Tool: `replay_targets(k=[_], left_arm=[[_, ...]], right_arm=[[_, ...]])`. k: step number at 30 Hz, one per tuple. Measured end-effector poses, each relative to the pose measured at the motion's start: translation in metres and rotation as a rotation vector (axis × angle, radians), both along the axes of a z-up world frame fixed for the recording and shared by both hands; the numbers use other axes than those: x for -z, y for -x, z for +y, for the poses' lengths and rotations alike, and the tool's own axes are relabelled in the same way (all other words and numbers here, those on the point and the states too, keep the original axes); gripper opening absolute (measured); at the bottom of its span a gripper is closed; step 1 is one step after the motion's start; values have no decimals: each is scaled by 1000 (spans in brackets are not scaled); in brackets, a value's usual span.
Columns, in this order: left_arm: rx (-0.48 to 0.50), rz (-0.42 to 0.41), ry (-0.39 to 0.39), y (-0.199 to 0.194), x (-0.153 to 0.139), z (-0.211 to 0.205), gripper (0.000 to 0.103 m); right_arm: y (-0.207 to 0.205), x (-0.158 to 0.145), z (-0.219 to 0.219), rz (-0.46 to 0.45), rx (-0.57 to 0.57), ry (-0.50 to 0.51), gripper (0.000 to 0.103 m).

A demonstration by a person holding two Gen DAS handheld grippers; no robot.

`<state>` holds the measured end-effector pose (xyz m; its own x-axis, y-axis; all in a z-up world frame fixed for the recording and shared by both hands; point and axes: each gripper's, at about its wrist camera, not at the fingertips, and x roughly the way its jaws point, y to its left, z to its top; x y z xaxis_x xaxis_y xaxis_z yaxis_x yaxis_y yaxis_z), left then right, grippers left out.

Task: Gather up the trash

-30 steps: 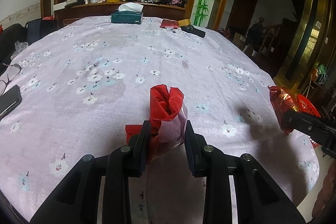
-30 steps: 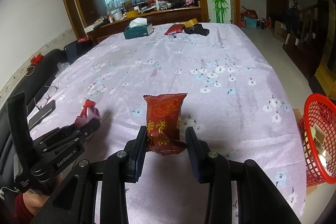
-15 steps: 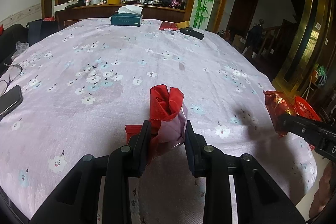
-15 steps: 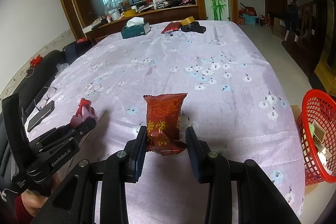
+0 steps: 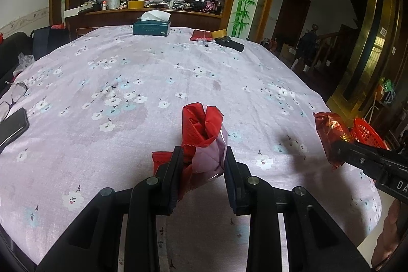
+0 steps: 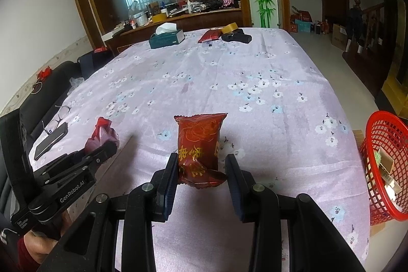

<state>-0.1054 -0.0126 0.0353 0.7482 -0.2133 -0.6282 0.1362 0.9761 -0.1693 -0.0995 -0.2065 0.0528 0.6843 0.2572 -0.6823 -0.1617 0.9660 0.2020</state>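
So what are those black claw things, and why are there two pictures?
They are grippers: pinching tools a person holds, one in each hand. Each has a camera looking along its fingers, so you get one picture per hand. The left gripper is shut on a crumpled red wrapper. The right gripper is shut on a red snack packet. Below is a table with a flowery purple cloth. On it lie a tissue box, glasses and a phone. A red basket stands beside the table.
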Motion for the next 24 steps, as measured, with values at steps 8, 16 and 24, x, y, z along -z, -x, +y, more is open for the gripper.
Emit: replay_targets(k=[8,16,24], left_arm=[[19,-9,-10,2,-6,-10,29],[29,-13,-23,3,-10,-19,29],[43,-19,-36,3,-14,-30,29]], right_arm=[[5,-4,-7,-13,5,-15,40],[8,-4,-20,-19,24,-39,40],[10,-5,-33,-27,40,-57,40]])
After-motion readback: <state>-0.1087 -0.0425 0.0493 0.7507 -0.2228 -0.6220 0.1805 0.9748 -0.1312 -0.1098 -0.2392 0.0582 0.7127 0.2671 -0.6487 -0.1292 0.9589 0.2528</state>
